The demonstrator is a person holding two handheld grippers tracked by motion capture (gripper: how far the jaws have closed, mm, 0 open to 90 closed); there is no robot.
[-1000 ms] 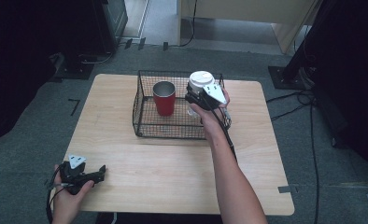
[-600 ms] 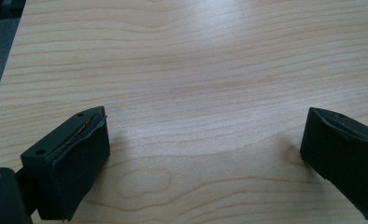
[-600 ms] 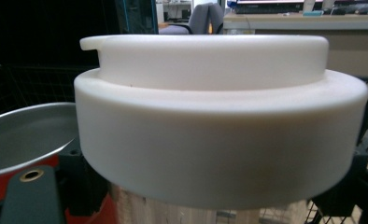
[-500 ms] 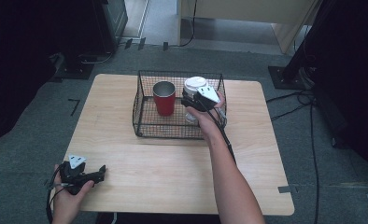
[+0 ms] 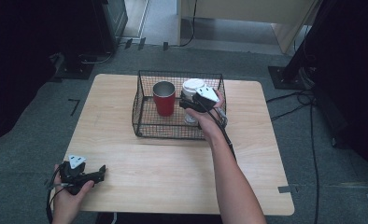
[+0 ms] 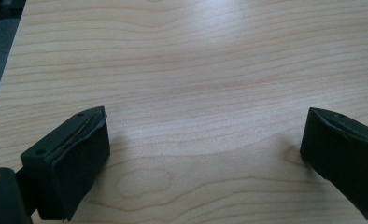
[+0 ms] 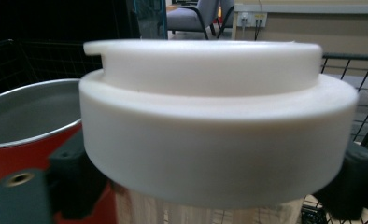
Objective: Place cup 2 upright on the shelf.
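A clear cup with a white lid [image 5: 193,87] [image 7: 210,116] stands in the black wire basket [image 5: 173,131], beside a red cup [image 5: 164,98] [image 7: 28,144] with a metal inside. My right gripper [image 5: 187,104] [image 7: 212,186] reaches into the basket from the near right. Its jaws flank the clear cup just under the lid; they have just been opening and stand slightly off the cup's wall. My left gripper [image 5: 97,173] [image 6: 205,158] rests open near the table's front left corner, with only bare wood between its fingers.
The wooden table [image 5: 173,172] has free room in front of the basket and on both sides. Grey carpet surrounds it, with cables [image 5: 308,116] on the floor at the right and dark equipment at the back left.
The right hand has brought the lidded cup down and a little left into the basket beside the red cup. The left hand has stayed put.
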